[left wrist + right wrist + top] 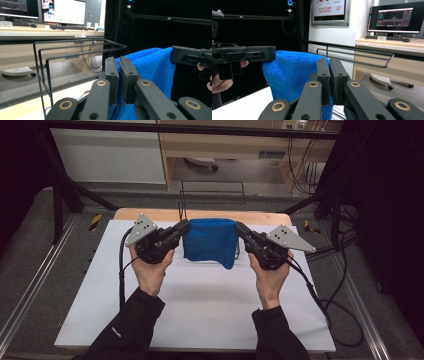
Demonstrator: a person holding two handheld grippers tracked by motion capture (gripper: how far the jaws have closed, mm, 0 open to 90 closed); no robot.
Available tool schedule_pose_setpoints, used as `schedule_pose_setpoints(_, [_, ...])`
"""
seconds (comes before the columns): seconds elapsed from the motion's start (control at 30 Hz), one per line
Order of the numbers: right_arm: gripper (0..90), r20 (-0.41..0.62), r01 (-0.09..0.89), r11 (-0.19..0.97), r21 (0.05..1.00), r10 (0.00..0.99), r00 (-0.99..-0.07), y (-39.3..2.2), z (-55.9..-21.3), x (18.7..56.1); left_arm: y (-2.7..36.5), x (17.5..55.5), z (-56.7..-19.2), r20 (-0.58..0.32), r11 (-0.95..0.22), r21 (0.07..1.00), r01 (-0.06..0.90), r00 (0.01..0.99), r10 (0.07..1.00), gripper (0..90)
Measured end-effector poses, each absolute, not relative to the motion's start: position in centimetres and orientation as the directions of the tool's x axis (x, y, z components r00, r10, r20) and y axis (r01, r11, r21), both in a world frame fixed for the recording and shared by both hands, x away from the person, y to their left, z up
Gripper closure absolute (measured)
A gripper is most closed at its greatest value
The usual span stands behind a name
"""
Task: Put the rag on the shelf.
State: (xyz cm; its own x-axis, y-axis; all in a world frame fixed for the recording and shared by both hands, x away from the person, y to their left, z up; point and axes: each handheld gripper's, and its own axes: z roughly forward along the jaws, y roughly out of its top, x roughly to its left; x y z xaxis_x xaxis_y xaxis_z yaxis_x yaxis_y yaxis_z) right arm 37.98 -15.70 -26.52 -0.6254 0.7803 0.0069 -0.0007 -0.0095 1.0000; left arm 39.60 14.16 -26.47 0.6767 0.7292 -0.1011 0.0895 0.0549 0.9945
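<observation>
The blue cloth (pixel 210 241) is held up, clamped at opposite edges by the left gripper (pixel 185 227) and right gripper (pixel 239 228).

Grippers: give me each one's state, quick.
Left gripper: fingers closed on the blue towel, at its left top corner.
Right gripper: fingers closed on the towel's right top corner.

Two hand-held grippers, both clamped, raised over the white table (pixel 200 320).
Left gripper (pixel 186 226) and right gripper (pixel 239 227) face each other, jaws pinched on opposite top corners of the blue cloth (pixel 210 240); dark-sleeved forearms enter from the table's near edge.
</observation>
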Motion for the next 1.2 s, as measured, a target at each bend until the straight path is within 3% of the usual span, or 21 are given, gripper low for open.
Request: schedule_pose_setpoints(1.2, [87.2,-0.115,-0.111,0.062,0.992,0.801,-0.587,-15.6,-18.5,41.4,13.8,42.6,-18.1,-0.002,0.042,0.998,-0.045,0.661,0.751,85.4])
